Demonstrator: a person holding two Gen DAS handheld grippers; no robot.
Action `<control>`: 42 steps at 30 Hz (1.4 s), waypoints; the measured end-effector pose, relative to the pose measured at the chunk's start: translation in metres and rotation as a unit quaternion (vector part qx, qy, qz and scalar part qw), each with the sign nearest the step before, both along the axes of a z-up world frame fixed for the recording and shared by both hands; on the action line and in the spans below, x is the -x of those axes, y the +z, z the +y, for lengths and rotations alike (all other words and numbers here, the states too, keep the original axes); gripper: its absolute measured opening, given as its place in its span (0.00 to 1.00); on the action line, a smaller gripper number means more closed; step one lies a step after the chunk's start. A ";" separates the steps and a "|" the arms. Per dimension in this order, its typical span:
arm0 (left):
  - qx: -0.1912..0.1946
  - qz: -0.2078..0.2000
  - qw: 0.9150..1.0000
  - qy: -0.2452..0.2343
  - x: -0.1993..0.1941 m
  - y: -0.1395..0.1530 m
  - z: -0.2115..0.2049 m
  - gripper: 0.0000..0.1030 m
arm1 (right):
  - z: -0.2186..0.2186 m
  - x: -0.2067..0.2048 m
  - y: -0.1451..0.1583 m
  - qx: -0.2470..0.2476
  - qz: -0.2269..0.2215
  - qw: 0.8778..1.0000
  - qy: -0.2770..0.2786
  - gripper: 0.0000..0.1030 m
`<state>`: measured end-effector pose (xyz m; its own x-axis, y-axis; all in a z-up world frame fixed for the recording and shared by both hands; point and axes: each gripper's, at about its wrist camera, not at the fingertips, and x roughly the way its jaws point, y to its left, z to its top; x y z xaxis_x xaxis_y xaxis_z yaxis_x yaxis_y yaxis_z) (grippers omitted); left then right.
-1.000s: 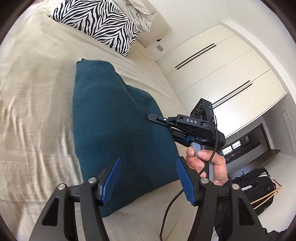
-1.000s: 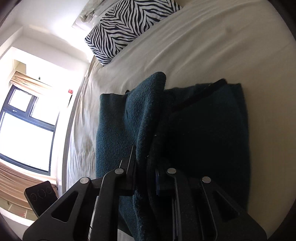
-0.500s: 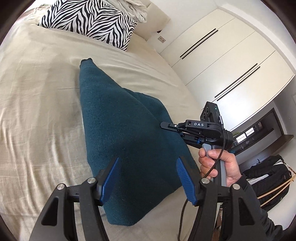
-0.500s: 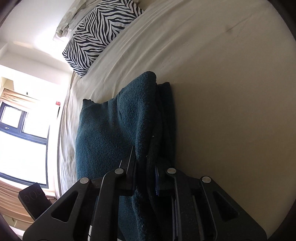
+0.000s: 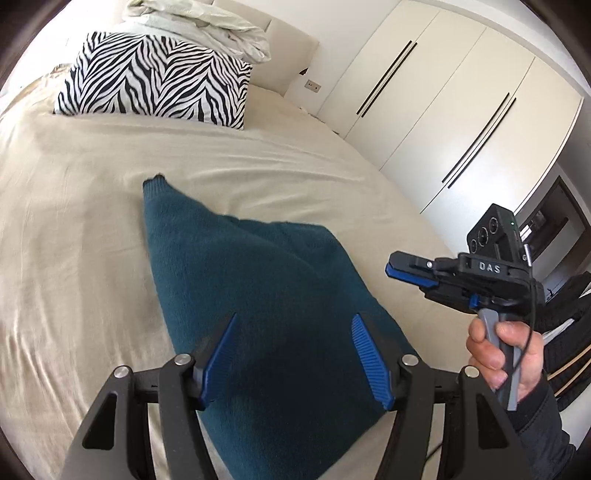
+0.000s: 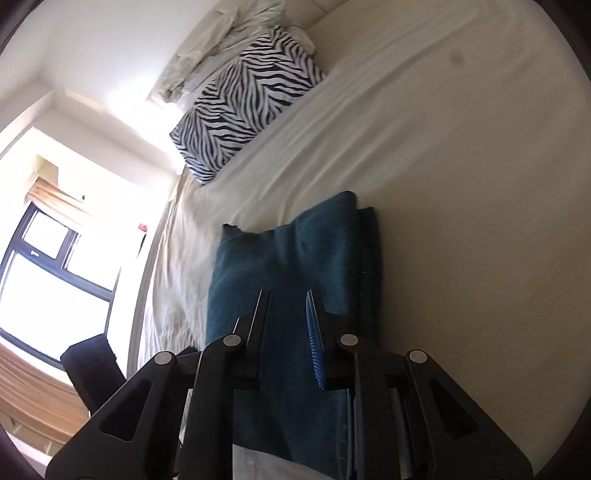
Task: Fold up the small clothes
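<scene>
A dark teal knitted garment point(image 5: 258, 295) lies folded on the cream bed sheet point(image 5: 74, 221). My left gripper point(image 5: 295, 350) is open and empty, held above the garment's near end. My right gripper point(image 5: 406, 273) shows in the left wrist view, off the garment's right edge, held in a hand. In the right wrist view the right gripper point(image 6: 288, 332) is open with a narrow gap, empty, above the garment point(image 6: 295, 258), whose folded layers stack along its right edge.
A zebra-print pillow point(image 5: 155, 77) and crumpled white bedding point(image 5: 199, 22) lie at the head of the bed. White wardrobe doors point(image 5: 443, 110) stand to the right. A window point(image 6: 48, 266) is beyond the bed's left side. A dark bag point(image 5: 569, 314) sits by the bed.
My right gripper has let go of the garment's edge, opened slightly and drawn back to the right. The lifted fold now lies flat. My left gripper has tilted up a little.
</scene>
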<state>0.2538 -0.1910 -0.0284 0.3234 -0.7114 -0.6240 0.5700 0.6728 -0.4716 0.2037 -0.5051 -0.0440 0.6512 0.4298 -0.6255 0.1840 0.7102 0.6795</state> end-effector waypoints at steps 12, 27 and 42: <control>-0.131 0.001 0.991 -0.001 -0.061 -0.047 -0.064 0.63 | -0.020 -0.050 -0.078 -0.043 0.056 0.997 -0.011 0.11; -0.122 0.004 0.993 0.000 -0.058 -0.036 -0.060 0.66 | 0.013 0.035 -0.054 0.004 0.054 0.998 0.029 0.15; -0.005 0.137 0.986 0.094 -0.042 -0.054 0.031 0.77 | -0.011 0.019 -0.039 0.031 0.058 0.998 -0.002 0.72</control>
<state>0.2954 -0.1596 -0.0829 0.2671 -0.6478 -0.7134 0.2860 0.7603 -0.5833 0.1842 -0.5161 -0.0827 0.5744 0.3853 -0.7222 0.2623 0.7492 0.6082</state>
